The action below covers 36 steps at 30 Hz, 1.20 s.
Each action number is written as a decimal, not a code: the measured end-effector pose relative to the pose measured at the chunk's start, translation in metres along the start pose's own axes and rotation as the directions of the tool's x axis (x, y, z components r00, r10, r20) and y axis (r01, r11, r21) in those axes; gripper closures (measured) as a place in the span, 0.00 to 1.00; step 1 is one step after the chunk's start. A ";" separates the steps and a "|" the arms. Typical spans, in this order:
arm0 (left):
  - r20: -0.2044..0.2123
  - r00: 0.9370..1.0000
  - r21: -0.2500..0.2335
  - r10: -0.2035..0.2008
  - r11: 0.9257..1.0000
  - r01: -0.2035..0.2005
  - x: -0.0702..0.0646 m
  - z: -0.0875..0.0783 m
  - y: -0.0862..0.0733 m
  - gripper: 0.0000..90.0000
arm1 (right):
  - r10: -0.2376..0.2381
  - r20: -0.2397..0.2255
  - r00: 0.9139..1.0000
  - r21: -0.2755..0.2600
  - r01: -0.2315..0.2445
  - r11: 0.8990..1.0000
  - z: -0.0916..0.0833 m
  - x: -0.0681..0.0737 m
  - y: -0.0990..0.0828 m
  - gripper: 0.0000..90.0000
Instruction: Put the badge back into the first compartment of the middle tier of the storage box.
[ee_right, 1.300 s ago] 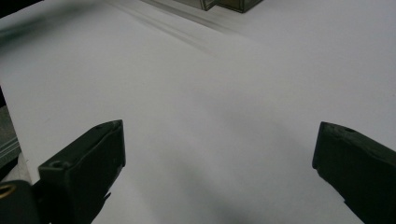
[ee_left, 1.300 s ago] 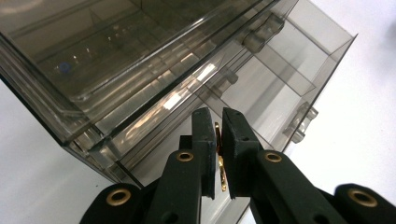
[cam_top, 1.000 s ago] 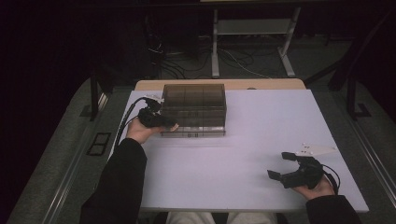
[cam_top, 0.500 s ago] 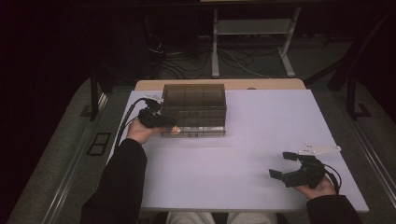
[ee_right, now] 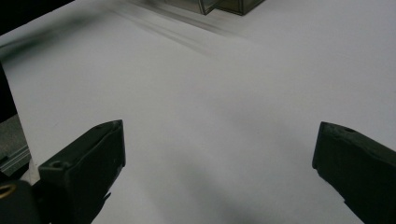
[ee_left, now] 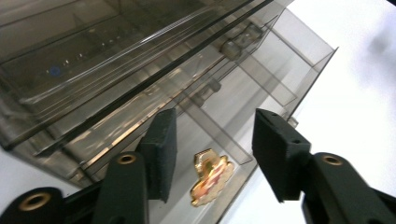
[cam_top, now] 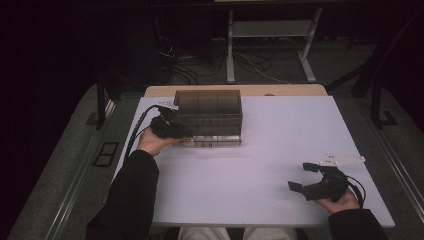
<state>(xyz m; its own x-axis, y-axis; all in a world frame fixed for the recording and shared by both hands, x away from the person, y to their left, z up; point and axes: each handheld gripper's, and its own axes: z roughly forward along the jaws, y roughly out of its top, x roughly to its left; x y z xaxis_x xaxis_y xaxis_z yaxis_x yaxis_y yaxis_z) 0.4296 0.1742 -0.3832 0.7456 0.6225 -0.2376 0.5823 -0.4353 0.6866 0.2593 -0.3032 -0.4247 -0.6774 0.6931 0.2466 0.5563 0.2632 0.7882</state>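
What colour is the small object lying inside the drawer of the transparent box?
Gold with red; the small object shows best in the left gripper view.

Smoky drawer box [cam_top: 209, 116], drawer [ee_left: 243, 107] open

The counter [cam_top: 260, 150] has a white top, with a strip of pale wood showing along its far edge. A smoky, see-through plastic drawer unit [cam_top: 207, 116] sits directly on it, toward the far left part, close to that wooden strip. The unit's lowest drawer [ee_left: 243, 116] stands pulled out over the white surface, and a small gold-coloured trinket [ee_left: 211, 176] lies inside it. The near half and the right side of the counter carry nothing else that rests on the surface. Grey floor [cam_top: 75, 165] surrounds the counter.
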 end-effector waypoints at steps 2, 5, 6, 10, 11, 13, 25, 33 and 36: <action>-0.001 1.000 -0.003 0.003 1.000 -0.003 -0.002 0.000 0.001 0.50 | 0.002 0.001 1.000 -0.001 -0.002 1.000 0.000 0.000 0.000 0.02; 0.005 1.000 -0.006 0.009 1.000 -0.009 -0.005 -0.002 0.001 0.45 | 0.001 0.000 1.000 0.000 -0.001 1.000 0.000 0.000 0.000 0.02; 0.007 1.000 -0.006 0.010 1.000 -0.010 -0.006 -0.002 0.002 0.43 | -0.002 0.001 1.000 -0.001 0.002 1.000 0.000 0.000 0.000 0.02; 0.010 1.000 -0.014 0.019 1.000 -0.018 -0.011 -0.005 0.003 0.38 | 0.001 0.001 1.000 -0.002 -0.001 1.000 -0.001 0.000 0.000 0.02; 0.011 1.000 -0.016 0.020 1.000 -0.020 -0.013 -0.006 0.003 0.37 | 0.001 0.001 1.000 -0.002 -0.001 1.000 -0.001 0.000 0.000 0.02; 0.010 1.000 -0.016 0.025 1.000 -0.025 -0.015 -0.008 0.003 0.34 | -0.002 0.001 1.000 -0.003 0.002 1.000 -0.001 0.000 0.000 0.02; -0.015 0.998 0.005 0.053 0.999 -0.053 -0.027 -0.019 0.003 0.15 | -0.003 0.001 1.000 -0.006 0.003 1.000 -0.001 0.000 0.000 0.02; -0.040 0.998 0.014 0.048 0.999 -0.048 -0.035 -0.028 -0.002 0.01 | -0.002 -0.002 1.000 -0.008 0.002 1.000 -0.001 0.001 0.001 0.02; -0.040 0.998 0.017 0.047 0.999 -0.047 -0.037 -0.031 -0.004 0.00 | -0.003 -0.001 1.000 -0.009 0.003 1.000 -0.002 0.001 0.001 0.02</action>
<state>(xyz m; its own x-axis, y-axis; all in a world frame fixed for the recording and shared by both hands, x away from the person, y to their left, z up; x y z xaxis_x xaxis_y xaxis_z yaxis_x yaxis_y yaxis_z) 0.3890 0.1732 -0.3558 0.7588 0.6268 -0.1773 0.5525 -0.4751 0.6849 0.2585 -0.3035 -0.4231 -0.6796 0.6915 0.2449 0.5499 0.2592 0.7940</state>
